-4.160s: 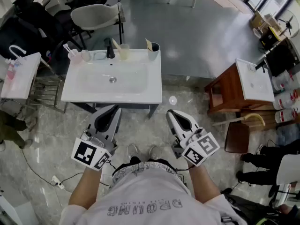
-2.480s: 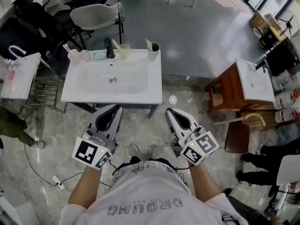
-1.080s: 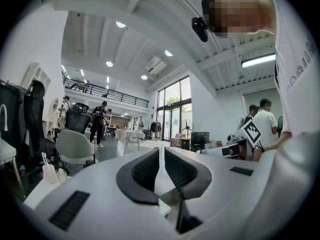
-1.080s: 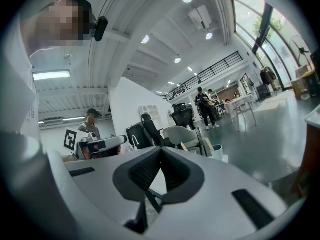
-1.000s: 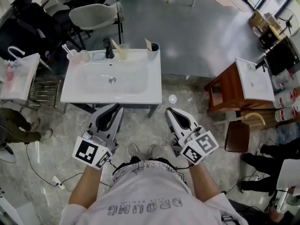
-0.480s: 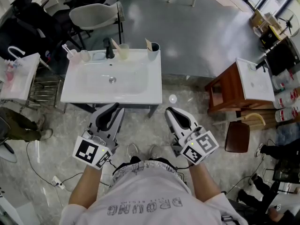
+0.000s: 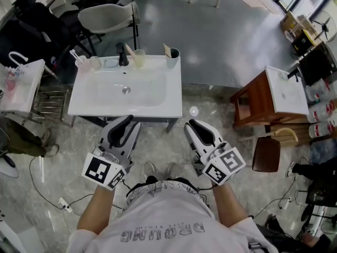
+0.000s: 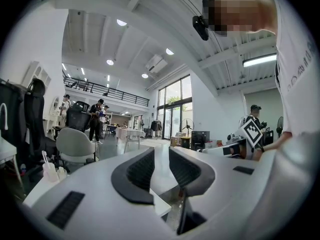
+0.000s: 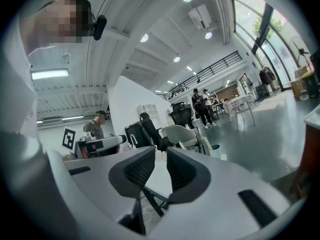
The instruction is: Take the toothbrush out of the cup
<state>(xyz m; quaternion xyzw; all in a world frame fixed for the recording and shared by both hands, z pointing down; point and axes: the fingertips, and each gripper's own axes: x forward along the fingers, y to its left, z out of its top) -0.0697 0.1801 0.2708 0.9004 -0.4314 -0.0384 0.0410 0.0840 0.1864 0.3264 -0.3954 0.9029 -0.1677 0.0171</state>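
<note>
Below sink [image 7: 169,100], left hand-held gripper [image 7: 129,122], right hand-held gripper [image 7: 192,125], jaws just opened, empty

Along the back edge of the washbasin [image 7: 158,101] you see three upright cups, each holding a toothbrush that leans left. The dark cup [image 7: 173,57] at the back right corner holds a tan toothbrush [image 7: 167,50]. The pale cup [image 7: 139,58] at mid-edge holds a wooden-coloured toothbrush [image 7: 129,50]. The clear cup [image 7: 82,62] at the back left corner holds a white toothbrush [image 7: 76,54].

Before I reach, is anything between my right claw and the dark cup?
Nothing visible: only the sink's white rim lies between the dark cup and the right claw, whose empty jaws have just been opening.
</note>
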